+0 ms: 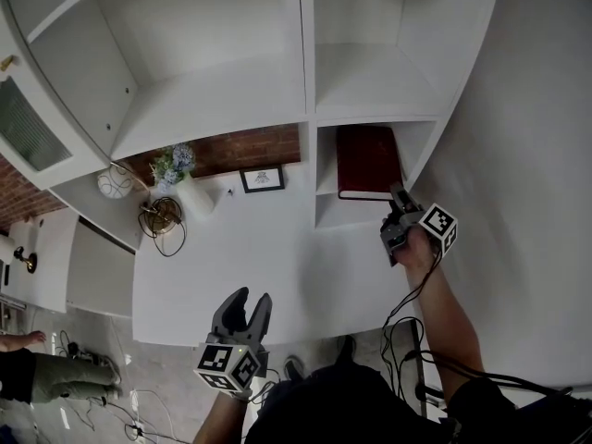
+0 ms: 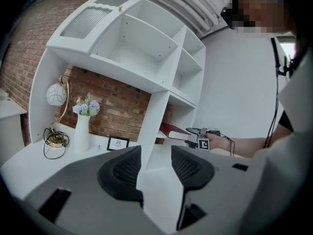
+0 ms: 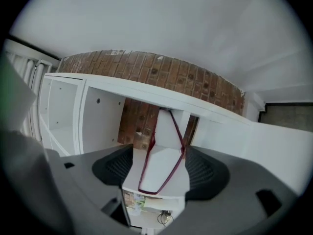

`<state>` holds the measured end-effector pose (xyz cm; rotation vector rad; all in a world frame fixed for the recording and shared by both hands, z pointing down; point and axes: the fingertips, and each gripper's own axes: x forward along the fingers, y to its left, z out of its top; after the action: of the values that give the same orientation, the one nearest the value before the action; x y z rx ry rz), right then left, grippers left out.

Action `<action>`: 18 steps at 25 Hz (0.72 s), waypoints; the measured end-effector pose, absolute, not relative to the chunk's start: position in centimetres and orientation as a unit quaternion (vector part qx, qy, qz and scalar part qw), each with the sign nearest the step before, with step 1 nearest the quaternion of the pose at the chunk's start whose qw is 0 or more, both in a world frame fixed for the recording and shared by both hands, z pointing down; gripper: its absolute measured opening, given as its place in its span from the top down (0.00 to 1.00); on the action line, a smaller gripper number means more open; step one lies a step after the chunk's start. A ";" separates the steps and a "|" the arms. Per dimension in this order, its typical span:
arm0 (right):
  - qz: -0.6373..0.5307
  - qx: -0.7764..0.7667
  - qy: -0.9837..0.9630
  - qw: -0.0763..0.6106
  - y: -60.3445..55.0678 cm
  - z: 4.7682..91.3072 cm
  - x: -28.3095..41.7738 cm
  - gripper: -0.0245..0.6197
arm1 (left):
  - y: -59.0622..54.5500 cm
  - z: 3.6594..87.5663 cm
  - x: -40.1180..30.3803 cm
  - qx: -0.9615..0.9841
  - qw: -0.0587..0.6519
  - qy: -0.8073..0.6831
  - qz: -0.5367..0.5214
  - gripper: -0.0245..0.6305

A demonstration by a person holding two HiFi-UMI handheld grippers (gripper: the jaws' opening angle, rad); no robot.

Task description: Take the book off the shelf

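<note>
A tall white shelf unit (image 1: 305, 81) stands against a brick wall, its upper compartments bare, above a white desk top (image 1: 277, 257). A dark red book (image 1: 367, 160) lies flat in the low right-hand compartment, just right of the centre divider. The right gripper (image 1: 400, 200) is at the book's near end. Its jaws are spread, with the book's pale page edge and red cover between them; the left pad stands clear of the cover. The left gripper (image 1: 252, 299) hangs well apart over the desk's front edge, jaws spread with nothing between them. On the desk's left sit a white vase (image 1: 192, 195) of flowers and a small picture frame (image 1: 262, 179).
</note>
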<state>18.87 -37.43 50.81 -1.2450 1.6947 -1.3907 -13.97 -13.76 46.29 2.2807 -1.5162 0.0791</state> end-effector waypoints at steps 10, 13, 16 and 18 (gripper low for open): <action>-0.559 -0.459 0.600 0.342 -37.3 52.1 18.5 0.59 | -12.7 47.5 -14.9 0.808 0.212 -0.549 0.039 0.67; -0.560 -0.461 0.594 0.348 -36.3 51.6 18.5 0.60 | -12.9 47.4 -14.6 0.815 0.212 -0.539 0.034 0.67; -0.563 -0.457 0.590 0.356 -35.0 51.3 18.4 0.61 | -13.0 47.4 -14.4 0.821 0.213 -0.529 0.030 0.67; -0.562 -0.456 0.586 0.363 -33.7 51.3 18.5 0.61 | -12.9 47.6 -14.4 0.825 0.215 -0.522 0.030 0.67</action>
<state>18.47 -33.67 51.26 -1.1750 1.5084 -1.4476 -14.37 -12.89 47.61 2.2870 -1.4465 0.0841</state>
